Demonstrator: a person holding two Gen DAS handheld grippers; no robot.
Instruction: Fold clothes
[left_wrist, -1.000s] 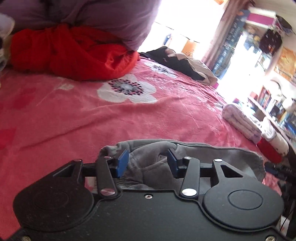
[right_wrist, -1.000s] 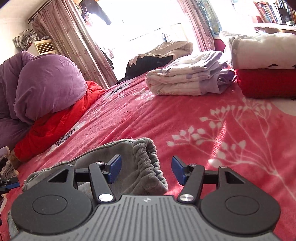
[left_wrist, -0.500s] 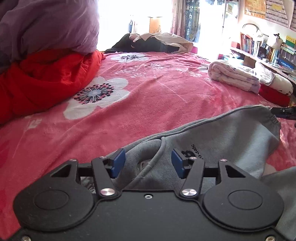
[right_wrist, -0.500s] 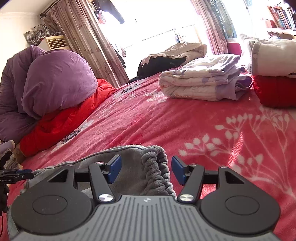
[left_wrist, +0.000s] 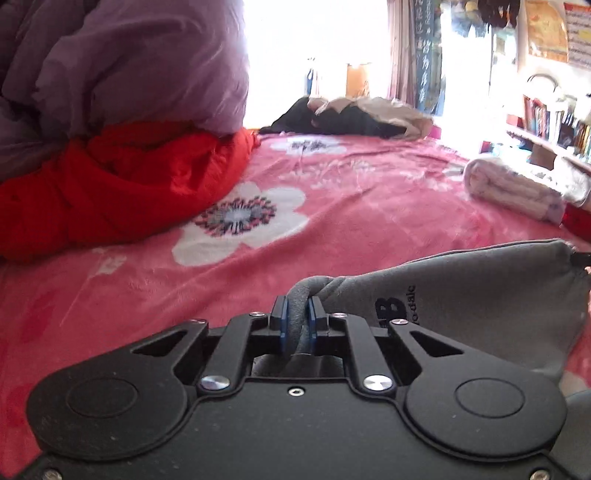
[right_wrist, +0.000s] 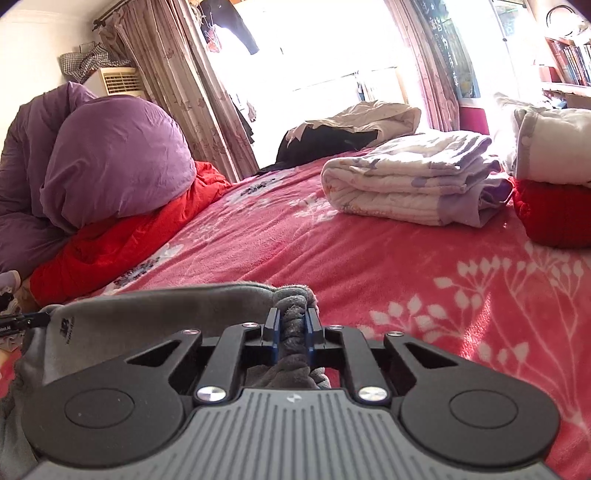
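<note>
A bed (right_wrist: 369, 266) with a pink flowered blanket fills the room, and a purple duvet (right_wrist: 110, 162) lies heaped over a red one (right_wrist: 122, 240) at its left side. Glaring daylight pours through the window (right_wrist: 332, 44) beyond, flanked by brown curtains (right_wrist: 177, 74). Bookshelves (left_wrist: 554, 122) line the right wall.

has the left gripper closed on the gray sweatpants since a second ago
Yes. The left gripper was open around the gray sweatpants and is now shut on a bunched fold, with the red blanket beyond it.
</note>
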